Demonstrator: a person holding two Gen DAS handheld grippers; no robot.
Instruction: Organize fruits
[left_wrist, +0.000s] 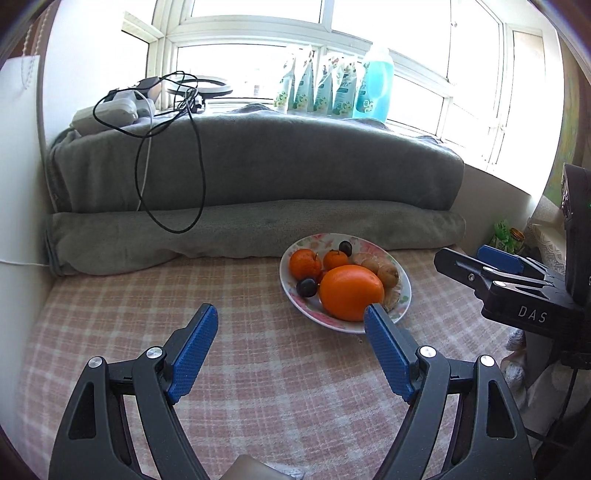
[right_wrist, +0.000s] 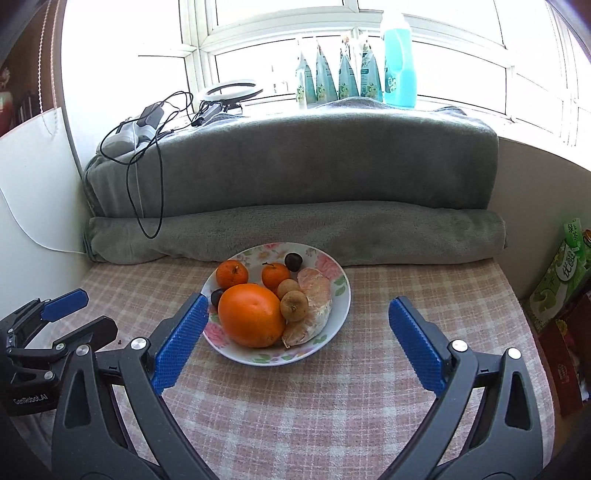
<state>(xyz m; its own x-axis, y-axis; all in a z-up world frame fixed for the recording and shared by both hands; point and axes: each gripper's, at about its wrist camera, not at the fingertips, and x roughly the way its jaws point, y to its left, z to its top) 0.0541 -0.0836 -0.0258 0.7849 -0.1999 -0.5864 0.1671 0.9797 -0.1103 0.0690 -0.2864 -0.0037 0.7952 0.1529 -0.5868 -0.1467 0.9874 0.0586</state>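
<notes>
While both grippers hang over the checked cloth, every fruit in sight sits together on the flowered plate near the grey blanket roll — which would suit a job finished as well as one where the fruit is yet to be sorted out of it.

The left gripper stands wide and holds nothing, its right pad just at the plate's near rim. The right gripper is spread wide too, empty, with the plate between and beyond its fingers.

The big orange at the front looks heavy, firm and smooth; I'd judge a grip across its widest part safest, since the skin may slip. Two mandarins behind it look lighter and softer. The two dark plums are small, glossy and likely to roll or bruise under a hard squeeze. Two brown, rough-skinned little fruits lean on the orange. The peeled citrus segments along the right side look pale, soft and easily torn — gentle pressure only. Being ceramic by the look, the plate could slide on the cloth if nudged.
</notes>
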